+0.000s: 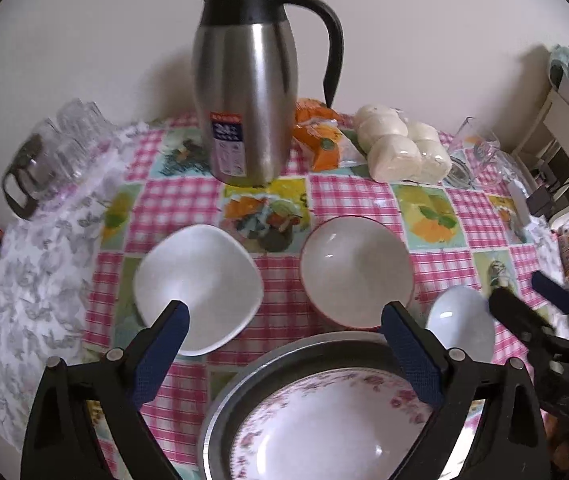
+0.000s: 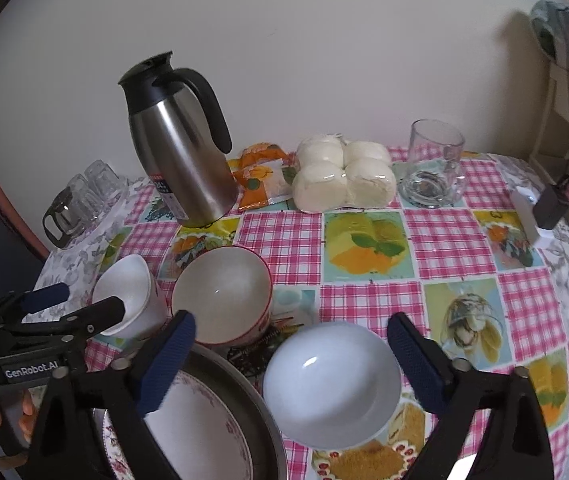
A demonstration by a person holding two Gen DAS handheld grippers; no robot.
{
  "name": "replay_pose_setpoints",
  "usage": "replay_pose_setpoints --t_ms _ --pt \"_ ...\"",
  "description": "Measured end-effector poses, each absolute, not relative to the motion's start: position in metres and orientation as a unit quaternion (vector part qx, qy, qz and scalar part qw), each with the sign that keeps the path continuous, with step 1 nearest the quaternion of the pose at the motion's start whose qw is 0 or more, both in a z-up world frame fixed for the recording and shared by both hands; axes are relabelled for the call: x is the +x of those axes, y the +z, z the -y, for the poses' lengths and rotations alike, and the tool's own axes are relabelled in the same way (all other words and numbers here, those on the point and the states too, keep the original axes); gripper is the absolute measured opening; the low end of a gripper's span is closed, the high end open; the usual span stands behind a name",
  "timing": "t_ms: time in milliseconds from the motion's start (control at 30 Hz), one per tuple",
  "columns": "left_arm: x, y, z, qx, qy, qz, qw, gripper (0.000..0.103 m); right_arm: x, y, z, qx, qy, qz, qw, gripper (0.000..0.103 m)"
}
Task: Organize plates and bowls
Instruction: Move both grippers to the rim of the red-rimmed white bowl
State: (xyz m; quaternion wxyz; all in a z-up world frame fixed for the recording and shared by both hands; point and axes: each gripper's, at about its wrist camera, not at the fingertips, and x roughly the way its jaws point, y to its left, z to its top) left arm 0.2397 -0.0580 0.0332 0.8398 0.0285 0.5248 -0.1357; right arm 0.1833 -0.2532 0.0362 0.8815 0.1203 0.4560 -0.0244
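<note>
Bowls and plates sit grouped at the near edge of the table (image 2: 364, 236): a flowered plate (image 1: 324, 420) lies inside a grey metal pan (image 1: 316, 348) right at the edge, a small white bowl (image 2: 330, 384) stands just to its right, a red-rimmed bowl (image 1: 356, 270) stands just behind the pan, and a squarish white bowl (image 1: 198, 284) stands to its left. None is stacked with its like yet, so the sorting looks barely begun.

Judging by the right-hand view, the small white bowl is the likely next pick. To do it well, come down with one pad inside the rim and one outside, pinch the wall squarely, and lift straight up so it clears the pan's edge before carrying it to nest in the red-rimmed bowl; glazed china is slippery, so a shallow bite could let it tip.

Right gripper (image 2: 292, 336) hovers over that bowl with its jaws wide apart, touching nothing and holding nothing. Left gripper (image 1: 284, 314) hangs over the pan and flowered plate, jaws likewise spread wide and empty, its pads clear of every dish.
</note>
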Motion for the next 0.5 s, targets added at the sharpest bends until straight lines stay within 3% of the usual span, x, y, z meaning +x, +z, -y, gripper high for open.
replay_pose_setpoints --t_ms 67,200,267,500 --pt "0.247 0.032 0.062 0.019 -0.147 -0.538 0.830 0.084 0.192 0.031 0.254 0.126 -0.022 -0.468 0.874 0.083" --pt "0.258 0.023 0.070 0.004 -0.149 -0.565 0.812 0.081 0.208 0.017 0.255 0.138 -0.020 -0.490 0.861 0.075" --pt "0.263 0.015 0.073 -0.004 -0.151 -0.576 0.803 0.075 0.215 0.010 0.253 0.135 -0.016 -0.499 0.856 0.072" --pt "0.280 -0.019 0.076 -0.025 -0.137 -0.613 0.778 0.065 0.231 -0.016 0.247 0.129 -0.012 -0.529 0.839 0.067"
